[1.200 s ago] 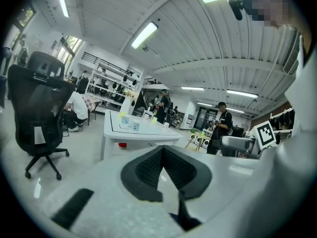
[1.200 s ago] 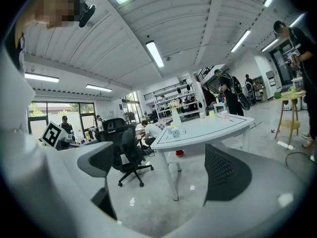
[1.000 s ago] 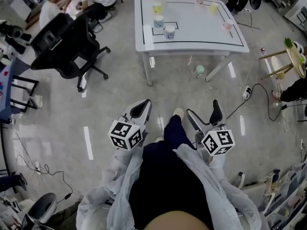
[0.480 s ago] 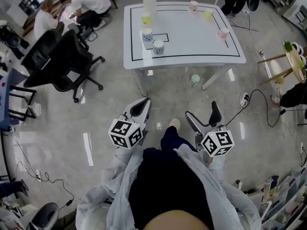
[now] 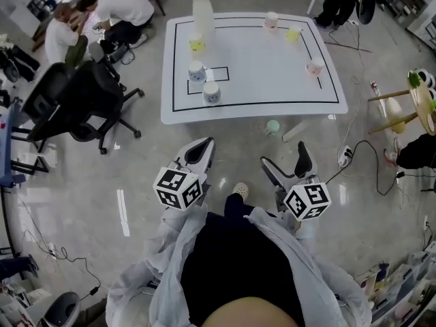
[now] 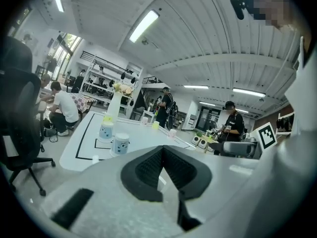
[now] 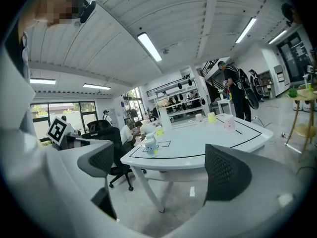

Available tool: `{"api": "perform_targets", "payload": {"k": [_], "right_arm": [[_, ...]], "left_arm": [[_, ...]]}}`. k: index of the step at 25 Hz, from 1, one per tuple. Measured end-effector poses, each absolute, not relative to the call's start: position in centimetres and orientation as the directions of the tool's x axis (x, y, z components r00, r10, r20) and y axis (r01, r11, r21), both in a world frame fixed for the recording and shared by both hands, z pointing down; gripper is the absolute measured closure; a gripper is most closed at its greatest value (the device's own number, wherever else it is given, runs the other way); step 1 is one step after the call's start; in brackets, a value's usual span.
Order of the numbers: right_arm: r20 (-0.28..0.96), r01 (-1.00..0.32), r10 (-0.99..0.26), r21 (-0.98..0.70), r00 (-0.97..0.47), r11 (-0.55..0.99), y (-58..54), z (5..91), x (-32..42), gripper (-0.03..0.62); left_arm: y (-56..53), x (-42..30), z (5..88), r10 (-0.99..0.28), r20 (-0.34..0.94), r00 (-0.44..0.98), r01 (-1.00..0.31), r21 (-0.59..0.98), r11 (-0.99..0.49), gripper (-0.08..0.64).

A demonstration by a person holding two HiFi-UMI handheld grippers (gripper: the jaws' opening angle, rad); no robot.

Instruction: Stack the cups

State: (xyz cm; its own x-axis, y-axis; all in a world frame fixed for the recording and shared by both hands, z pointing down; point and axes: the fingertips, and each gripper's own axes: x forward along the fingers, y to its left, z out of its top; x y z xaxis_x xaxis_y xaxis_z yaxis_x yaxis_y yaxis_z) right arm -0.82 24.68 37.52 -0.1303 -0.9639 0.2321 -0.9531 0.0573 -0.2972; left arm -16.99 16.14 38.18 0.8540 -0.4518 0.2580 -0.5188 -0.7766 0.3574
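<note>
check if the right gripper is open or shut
Open. The right gripper shows its two jaws wide apart in its own view, with only the distant white table seen between them; nothing is held.

Bright even ceiling strip lighting, glare streaks on glossy floor, fisheye edges, near parts soft

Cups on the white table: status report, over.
Left hand-held gripper shut, empty; right hand-held gripper open, empty. Cups apart on table, none stacked, out of reach. Office chair off to the left, not blocking.
</note>
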Motion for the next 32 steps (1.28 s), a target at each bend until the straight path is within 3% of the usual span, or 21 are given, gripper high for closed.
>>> {"api": "perform_targets", "payload": {"k": [11,32], "right_arm": [[0.234,-0.955,-0.962,-0.288,-0.144,0.073,20.1,38.4,5.5,0.011],[0.286,-0.940,-0.945,-0.338,-0.155,0.052,18.2,41.0,7.9,0.012]], "left_arm": [[12.1,-10.9,38.9,-0.464,0.257,0.848,-0.529,0.345,-0.776,0.555],[9.8,-8.0,40.4,-0.449,0.302,0.841,-0.536,0.352,-0.767,0.555]]}}
